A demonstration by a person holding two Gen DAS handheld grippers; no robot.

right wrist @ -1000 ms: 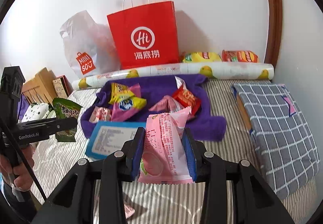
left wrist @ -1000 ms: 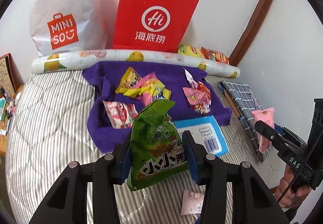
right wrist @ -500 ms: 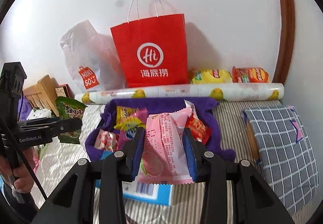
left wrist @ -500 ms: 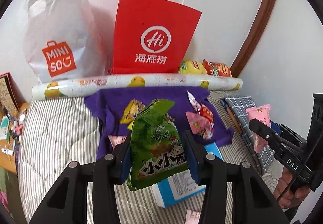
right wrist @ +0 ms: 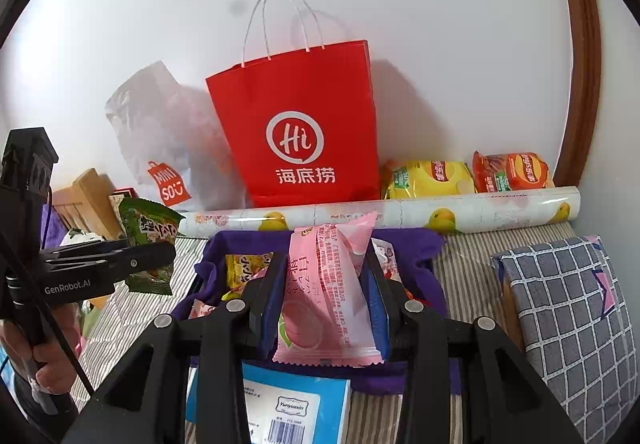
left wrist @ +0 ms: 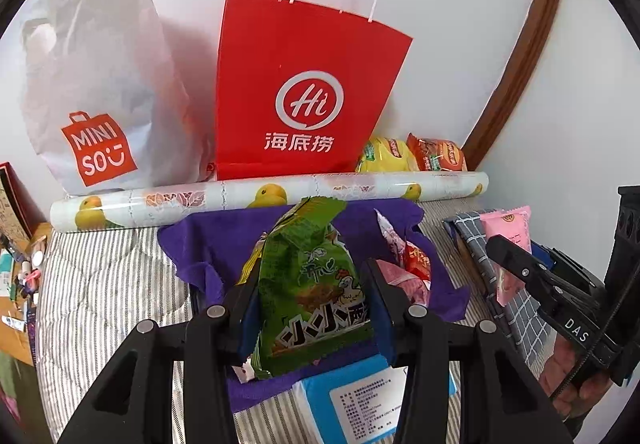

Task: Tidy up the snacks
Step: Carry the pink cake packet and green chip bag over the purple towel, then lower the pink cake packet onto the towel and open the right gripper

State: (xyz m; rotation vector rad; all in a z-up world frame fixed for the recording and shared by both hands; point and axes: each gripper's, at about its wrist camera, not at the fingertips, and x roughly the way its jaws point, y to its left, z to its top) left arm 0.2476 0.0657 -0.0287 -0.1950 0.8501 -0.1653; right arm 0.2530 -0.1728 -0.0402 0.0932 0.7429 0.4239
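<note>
Against the far wall, left: white MINISO bag [left wrist: 96,92], slumped beside the red bag; its printed logo faces the cameras
Far wall, middle: red paper bag [right wrist: 296,124] with white cord handles, upright, mouth open at the top
Far wall, right: yellow crisp packet [right wrist: 428,180] and orange crisp packet [right wrist: 508,172], side by side behind the roll
Across the bed: patterned paper roll [left wrist: 272,200] with yellow fruit prints, lying flat in front of both bags; striped quilt [left wrist: 100,284] under everything
Left gripper [left wrist: 310,308]: closed on the green snack packet [left wrist: 312,284]; pads press its two sides; packet upright, clear of the bed, its crimped top reaching up to the roll in the left wrist view
Middle of the bed: purple cloth [left wrist: 224,240] holding loose snack packets [right wrist: 244,268], yellow, pink and red; blue box [right wrist: 288,404] at the cloth's near edge, partly under both grippers
Right gripper [right wrist: 326,308]: closed on the pink snack packet [right wrist: 328,292]; pads grip it at both sides; packet upright above the cloth, below the red paper bag in the right wrist view
Right of the bed: grey checked fabric [right wrist: 568,312], apart from the cloth
Hands: person's left hand [right wrist: 44,368] and right hand [left wrist: 576,380] wrap the gripper handles
</note>
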